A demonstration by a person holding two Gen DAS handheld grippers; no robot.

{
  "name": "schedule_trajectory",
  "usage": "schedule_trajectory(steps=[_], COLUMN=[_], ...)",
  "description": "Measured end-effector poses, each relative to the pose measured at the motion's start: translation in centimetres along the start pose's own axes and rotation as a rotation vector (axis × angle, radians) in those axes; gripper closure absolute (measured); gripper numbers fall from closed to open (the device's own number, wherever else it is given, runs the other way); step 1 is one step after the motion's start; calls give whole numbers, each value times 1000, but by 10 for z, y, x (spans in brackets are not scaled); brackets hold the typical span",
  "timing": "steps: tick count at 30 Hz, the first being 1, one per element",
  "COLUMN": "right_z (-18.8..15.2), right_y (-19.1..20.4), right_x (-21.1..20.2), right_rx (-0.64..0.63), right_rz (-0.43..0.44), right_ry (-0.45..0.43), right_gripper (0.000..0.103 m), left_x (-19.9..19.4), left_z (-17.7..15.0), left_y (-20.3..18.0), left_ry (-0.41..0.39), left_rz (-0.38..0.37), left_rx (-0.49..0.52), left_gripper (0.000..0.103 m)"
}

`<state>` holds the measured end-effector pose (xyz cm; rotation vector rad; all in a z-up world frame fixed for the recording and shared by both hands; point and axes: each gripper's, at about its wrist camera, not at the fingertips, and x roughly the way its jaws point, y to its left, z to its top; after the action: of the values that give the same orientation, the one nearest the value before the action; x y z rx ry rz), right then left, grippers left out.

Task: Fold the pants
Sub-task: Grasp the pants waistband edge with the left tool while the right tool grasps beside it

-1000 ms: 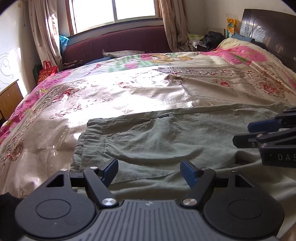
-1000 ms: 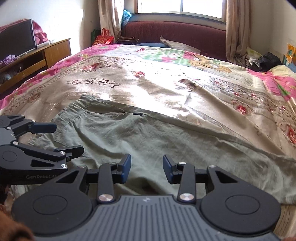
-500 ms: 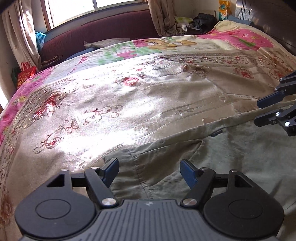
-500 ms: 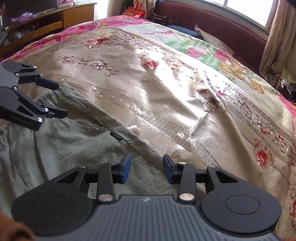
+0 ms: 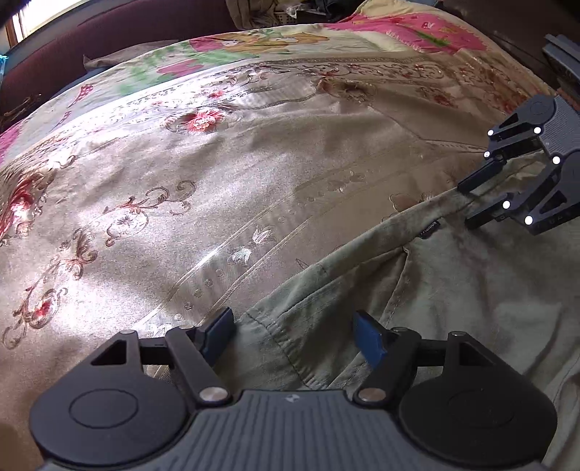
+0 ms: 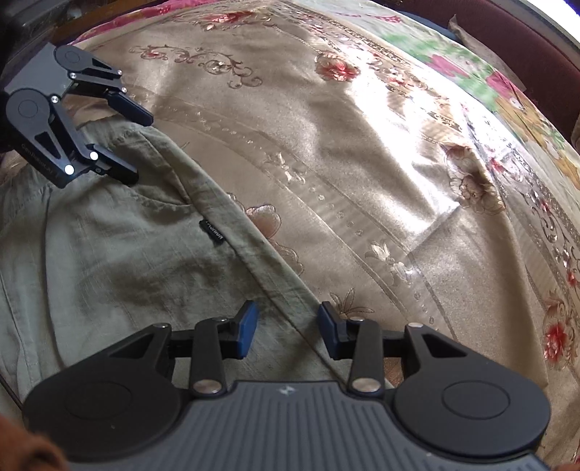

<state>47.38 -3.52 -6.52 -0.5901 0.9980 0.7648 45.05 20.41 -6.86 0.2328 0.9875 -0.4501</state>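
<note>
Olive-green pants (image 5: 453,290) lie flat on the bed, also in the right wrist view (image 6: 108,253). A small black label (image 6: 212,232) sits near their far edge. My left gripper (image 5: 293,337) is open, its blue pads straddling the far waistband corner; it shows at upper left in the right wrist view (image 6: 139,148). My right gripper (image 6: 286,326) is open over the pants' far edge further along; it shows at right in the left wrist view (image 5: 465,204), its jaws either side of that edge.
A shiny beige bedspread with red flowers (image 5: 199,181) covers the bed beyond the pants. A dark maroon sofa back (image 5: 127,32) runs along the far side. A wooden piece of furniture (image 6: 72,18) stands at the upper left.
Both grippers moved forward and down to the pants' far edge. The jaws now straddle that edge, and the cameras tilted down toward the bed.
</note>
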Motion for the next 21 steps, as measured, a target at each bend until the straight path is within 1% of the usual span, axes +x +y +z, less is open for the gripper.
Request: schedule_trajectory(steps=[2,4,7,8,9,11,12,13,15,17,18,19,21], right_z=[1,0,-2,-3,-5,-9,-9,-9,-6,-4,-4,-4,-4], right_y=[-3,-6,-5,-5,-5,-5,-6,-6,-6,-5,-3,-2,2], right_x=[2,9,11,10,9,9,10,11,13,13,13,11,6], right_rx=[-17,0,-18,-20,-24,-31,-25,-19,-22,-25,-26,-25,-18], right_rz=[10,27,33,36,40,47,51,52,48,35,26,20,5], right_ry=[3,15,14,15,13,4,1,-2,-3,2,4,6,2], right_gripper=[64,64,63,64,67,71,77,80,93,98,100,101,102], left_x=[7,17,25,25,26,24,23,21,18,16,14,12,8], left_z=[5,14,18,19,20,22,23,24,24,24,24,24,20], left_y=[4,6,-1,-1,0,-1,-2,-4,-5,-8,-10,-12,-11], left_ry=[14,18,22,27,32,42,52,62,76,90,95,98,98], left_rz=[-19,-32,-35,-38,-44,-46,-44,-41,-48,-35,-26,-12,11], left_rx=[16,-1,77,87,83,102,115,122,123,127,135,141,136], left_gripper=[20,21,21,22,22,28,34,43,52,56,60,66,72])
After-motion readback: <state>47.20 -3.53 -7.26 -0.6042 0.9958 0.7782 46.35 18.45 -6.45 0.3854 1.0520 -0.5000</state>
